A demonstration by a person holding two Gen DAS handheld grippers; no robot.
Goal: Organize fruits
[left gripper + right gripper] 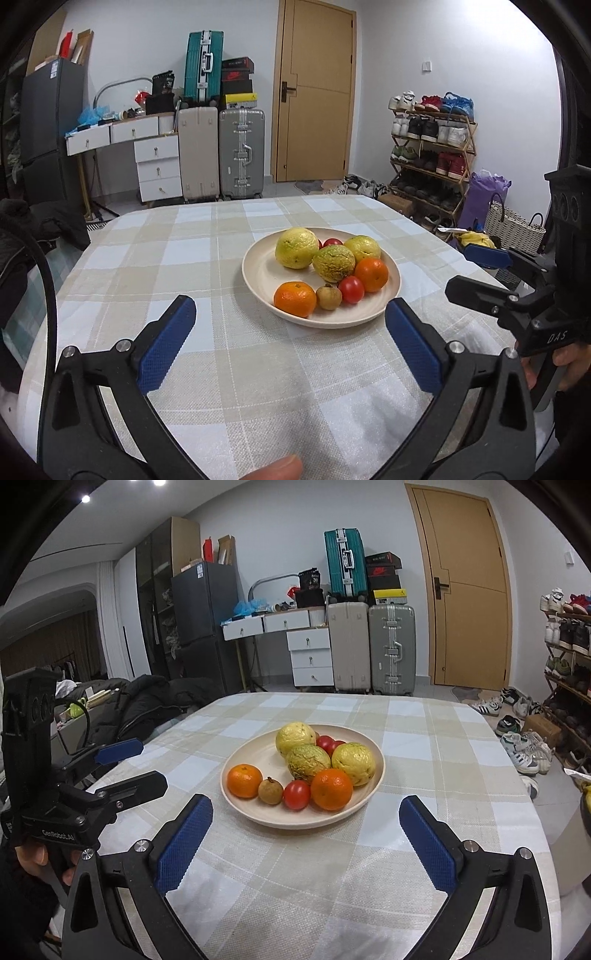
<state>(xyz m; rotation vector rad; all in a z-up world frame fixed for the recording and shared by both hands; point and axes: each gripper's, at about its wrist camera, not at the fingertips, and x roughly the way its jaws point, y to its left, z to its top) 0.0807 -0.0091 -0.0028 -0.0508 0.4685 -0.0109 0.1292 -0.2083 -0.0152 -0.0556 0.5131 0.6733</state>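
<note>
Both hand-held grippers, left (pixel 291 339) and right (pixel 306 834), hover empty with jaws apart just short of the plate (pixel 236 794) of fruit mid-desk (pixel 424 849), which lies straight ahead, about equally near each.

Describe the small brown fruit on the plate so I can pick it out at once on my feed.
Find the round cream plate on the checked tablecloth. Along its near rim, the small brown fruit sits between an orange mandarin and a red tomato. It is the smallest piece there, dull brown, with a little dark nub on top.
</note>
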